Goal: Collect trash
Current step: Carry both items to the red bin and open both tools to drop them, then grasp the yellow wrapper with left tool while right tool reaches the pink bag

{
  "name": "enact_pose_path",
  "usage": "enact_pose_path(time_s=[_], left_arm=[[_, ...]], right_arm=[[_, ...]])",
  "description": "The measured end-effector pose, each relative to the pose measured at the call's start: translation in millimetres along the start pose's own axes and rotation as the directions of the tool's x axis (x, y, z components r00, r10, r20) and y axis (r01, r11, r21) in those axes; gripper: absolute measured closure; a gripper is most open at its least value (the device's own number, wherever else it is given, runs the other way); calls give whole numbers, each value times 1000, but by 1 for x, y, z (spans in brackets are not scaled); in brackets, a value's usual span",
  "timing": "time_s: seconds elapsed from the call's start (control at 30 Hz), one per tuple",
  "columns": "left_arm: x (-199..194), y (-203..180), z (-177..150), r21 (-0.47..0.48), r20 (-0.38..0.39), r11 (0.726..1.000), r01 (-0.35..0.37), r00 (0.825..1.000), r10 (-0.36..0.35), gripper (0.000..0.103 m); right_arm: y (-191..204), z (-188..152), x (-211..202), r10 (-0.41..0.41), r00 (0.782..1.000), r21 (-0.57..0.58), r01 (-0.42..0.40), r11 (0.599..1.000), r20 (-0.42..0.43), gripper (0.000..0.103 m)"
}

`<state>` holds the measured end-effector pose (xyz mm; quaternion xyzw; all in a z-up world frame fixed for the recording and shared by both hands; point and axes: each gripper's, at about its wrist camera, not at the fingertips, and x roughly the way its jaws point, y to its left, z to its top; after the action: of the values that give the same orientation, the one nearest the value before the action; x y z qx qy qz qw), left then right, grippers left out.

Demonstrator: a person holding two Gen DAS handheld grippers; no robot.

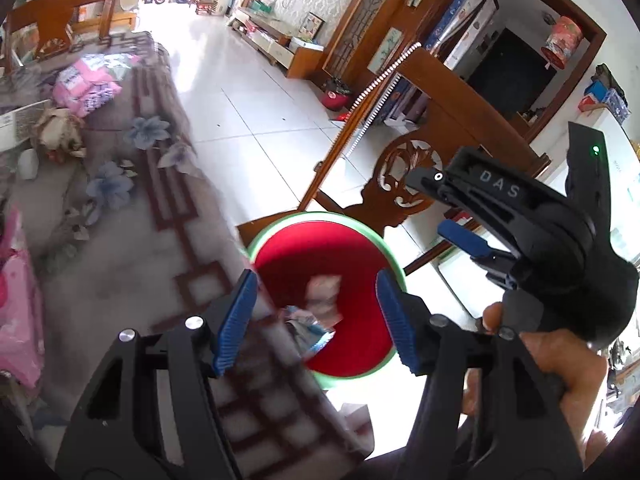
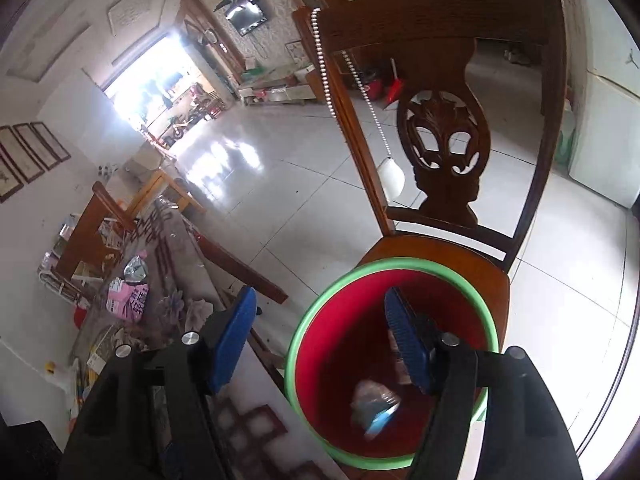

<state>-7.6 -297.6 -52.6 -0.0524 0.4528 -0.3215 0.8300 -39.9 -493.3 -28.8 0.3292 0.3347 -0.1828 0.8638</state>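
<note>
One red bin (image 2: 340, 320), two scraps of trash (image 2: 376, 404) inside it, one wooden chair (image 2: 440, 140), two pink packets (image 1: 90, 84).

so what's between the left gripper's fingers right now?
Nothing held. In the left wrist view, the open left gripper frames the tablecloth edge and the red bin, with wrappers inside it.

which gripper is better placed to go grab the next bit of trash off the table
Left, probably. The left gripper is open and empty at the table's edge beside the red bin, with the crumpled paper and pink packet ahead of it. The right gripper, also open, sits over the bin.
</note>
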Motion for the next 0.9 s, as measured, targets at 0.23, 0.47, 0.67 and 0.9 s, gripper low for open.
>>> enact_pose_path(time_s=[0.23,0.47,0.67,0.9], left_arm=[[-59,29,-18,-54,65,995,-84,994,87,44],[-140,78,-53,-116,135,962,-248,956,262,39],[-201,139,-98,-321,164,879,-354,893,419,39],[-213,189,-136,-512,92,800,-314,905,415,39]], right_arm=[[20,-6,4,42,999,-26,-43,999,-25,32],[62,-22,9,63,996,-121,-71,990,-66,30],[107,-45,13,87,990,-227,-111,968,-114,30],[168,-86,15,124,974,-380,-189,906,-188,30]])
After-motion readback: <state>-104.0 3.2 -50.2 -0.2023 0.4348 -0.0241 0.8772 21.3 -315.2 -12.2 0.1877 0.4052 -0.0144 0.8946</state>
